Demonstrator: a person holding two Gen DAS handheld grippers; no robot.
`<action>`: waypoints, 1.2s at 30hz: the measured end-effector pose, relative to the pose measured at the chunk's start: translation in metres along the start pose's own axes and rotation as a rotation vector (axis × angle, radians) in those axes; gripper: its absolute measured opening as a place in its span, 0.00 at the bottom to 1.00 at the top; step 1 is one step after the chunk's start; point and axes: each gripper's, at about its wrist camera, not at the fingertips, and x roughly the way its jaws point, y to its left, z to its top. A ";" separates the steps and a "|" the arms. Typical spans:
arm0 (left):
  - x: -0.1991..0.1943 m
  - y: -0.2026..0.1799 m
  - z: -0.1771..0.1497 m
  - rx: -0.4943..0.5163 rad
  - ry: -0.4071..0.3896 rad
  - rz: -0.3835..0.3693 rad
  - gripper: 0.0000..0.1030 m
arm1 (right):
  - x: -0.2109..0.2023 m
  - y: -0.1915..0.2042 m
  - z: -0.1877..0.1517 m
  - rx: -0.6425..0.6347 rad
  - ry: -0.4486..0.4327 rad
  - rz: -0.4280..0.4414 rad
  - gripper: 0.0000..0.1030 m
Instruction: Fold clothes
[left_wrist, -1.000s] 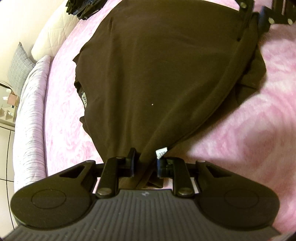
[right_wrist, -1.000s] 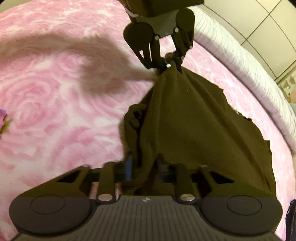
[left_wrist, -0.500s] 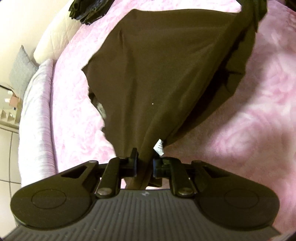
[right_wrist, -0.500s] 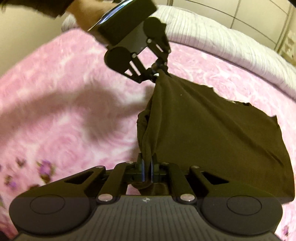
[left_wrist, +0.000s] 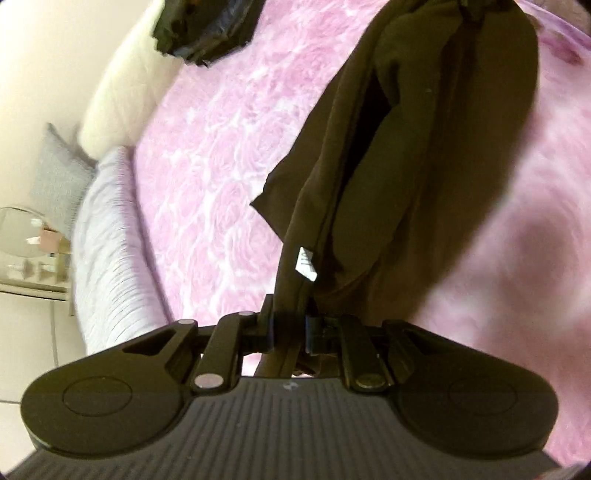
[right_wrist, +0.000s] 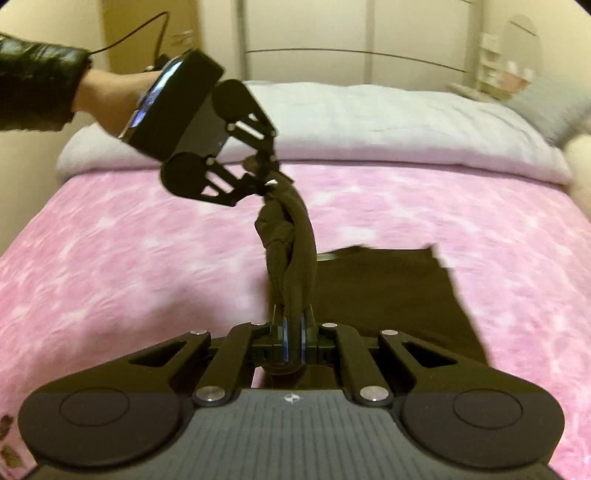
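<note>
Brown garment (right_wrist: 291, 258) hangs bunched between our grippers above the pink bedspread (right_wrist: 110, 258), left gripper (right_wrist: 264, 179) and right gripper (right_wrist: 293, 334) both clenched on it. Its white tag (left_wrist: 306, 263), unreadable, shows only in the left view; a sleeve (right_wrist: 33, 88) only in the right.

The left gripper (right_wrist: 266, 177) and right gripper (right_wrist: 293, 332) are raised, angled downward, jaws nearly closed, each pinching cloth.
</note>
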 end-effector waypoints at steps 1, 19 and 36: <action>0.016 0.009 0.012 0.011 0.009 -0.023 0.11 | 0.006 -0.021 -0.003 0.023 0.008 -0.002 0.06; 0.209 0.074 0.079 -0.218 0.040 -0.319 0.39 | 0.118 -0.253 -0.094 0.435 0.206 0.055 0.14; 0.230 0.111 0.049 -0.634 0.061 -0.223 0.37 | 0.102 -0.272 -0.107 0.527 0.234 -0.071 0.06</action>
